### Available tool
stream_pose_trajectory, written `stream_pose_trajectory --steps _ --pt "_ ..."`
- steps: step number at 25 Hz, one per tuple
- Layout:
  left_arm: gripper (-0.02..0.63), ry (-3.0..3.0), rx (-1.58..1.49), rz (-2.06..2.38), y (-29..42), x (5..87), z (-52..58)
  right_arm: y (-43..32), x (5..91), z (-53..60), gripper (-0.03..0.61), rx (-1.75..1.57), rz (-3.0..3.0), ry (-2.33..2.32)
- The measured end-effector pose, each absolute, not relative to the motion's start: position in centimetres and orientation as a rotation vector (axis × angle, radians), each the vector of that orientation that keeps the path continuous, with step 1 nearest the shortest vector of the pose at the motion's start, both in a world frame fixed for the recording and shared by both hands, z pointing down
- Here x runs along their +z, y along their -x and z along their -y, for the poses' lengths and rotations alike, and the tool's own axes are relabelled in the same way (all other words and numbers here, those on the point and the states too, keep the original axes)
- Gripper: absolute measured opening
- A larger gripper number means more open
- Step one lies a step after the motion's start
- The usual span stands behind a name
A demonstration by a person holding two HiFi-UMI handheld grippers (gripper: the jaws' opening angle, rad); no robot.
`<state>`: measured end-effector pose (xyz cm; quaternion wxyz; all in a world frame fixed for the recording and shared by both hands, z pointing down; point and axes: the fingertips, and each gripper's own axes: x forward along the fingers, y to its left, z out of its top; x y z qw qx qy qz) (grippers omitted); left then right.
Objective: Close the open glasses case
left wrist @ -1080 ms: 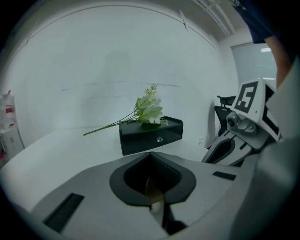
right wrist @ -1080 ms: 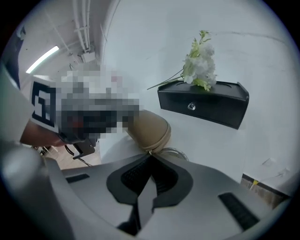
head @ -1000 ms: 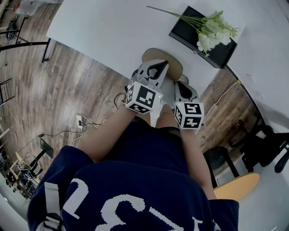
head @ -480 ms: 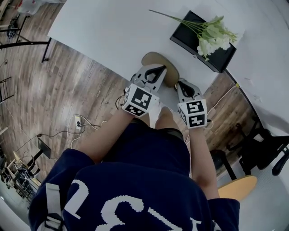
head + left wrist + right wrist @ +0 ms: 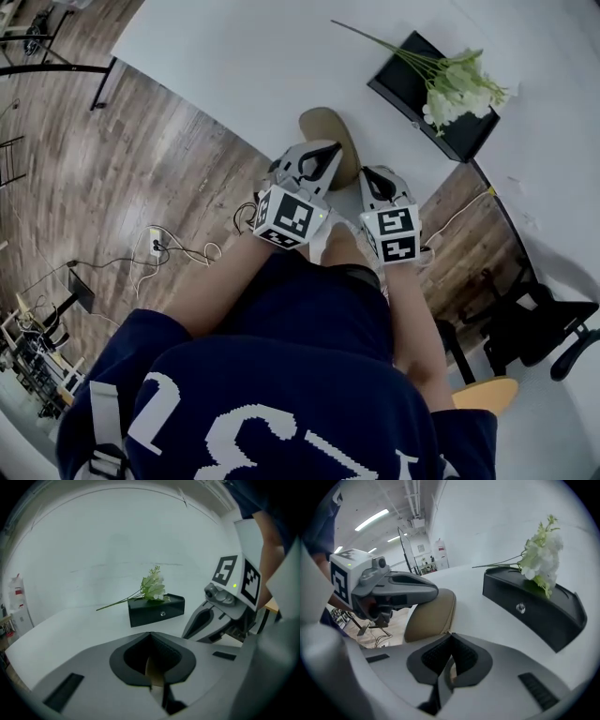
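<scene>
tan oval glasses case (image 5: 325, 128) lay at the near edge of the white table (image 5: 234, 66)
left hand-held gripper (image 5: 328, 152) and right hand-held gripper (image 5: 374, 178) hovered side by side just by it, both clenched on nothing

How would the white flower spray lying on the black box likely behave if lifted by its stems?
The flower spray would probably droop at the head: its blooms bunch at one end of long, thin stems. It looks light for its size. Lying apparently loose across the black box, it may slide off if nudged.
</scene>
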<state>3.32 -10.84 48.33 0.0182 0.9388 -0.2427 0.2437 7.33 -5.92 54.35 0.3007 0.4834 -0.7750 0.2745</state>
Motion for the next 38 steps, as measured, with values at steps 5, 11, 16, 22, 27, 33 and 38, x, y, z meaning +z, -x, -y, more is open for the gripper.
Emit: stream_pose_trajectory --steps 5,11,16,22,27,33,38 --pt "0.012 -2.879 0.732 0.714 -3.2 48.3 10.9 -7.0 53.7 9.2 0.023 0.629 2.078 -1.195" --pt "0.012 -2.934 0.752 0.596 -2.6 48.2 8.4 -4.3 53.4 3.1 0.021 0.724 2.132 -1.105" --pt "0.012 -2.882 0.889 0.66 -1.6 48.3 8.6 -2.4 53.9 0.9 0.021 0.836 2.152 -1.112" --pt "0.012 -2.85 0.849 0.679 -1.3 48.5 8.9 -3.8 54.0 2.9 0.023 0.755 2.142 -1.128" --pt "0.012 -2.83 0.836 0.686 -1.2 48.4 8.9 -6.4 53.8 10.1 0.023 0.652 2.118 -1.215" --pt "0.012 -2.792 0.939 0.582 -1.7 48.5 9.1 -8.2 53.9 9.8 0.021 0.676 2.081 -1.254" --pt "0.012 -2.777 0.927 0.48 -3.1 47.9 7.5 -10.8 54.4 3.5 0.023 0.916 2.014 -1.362"
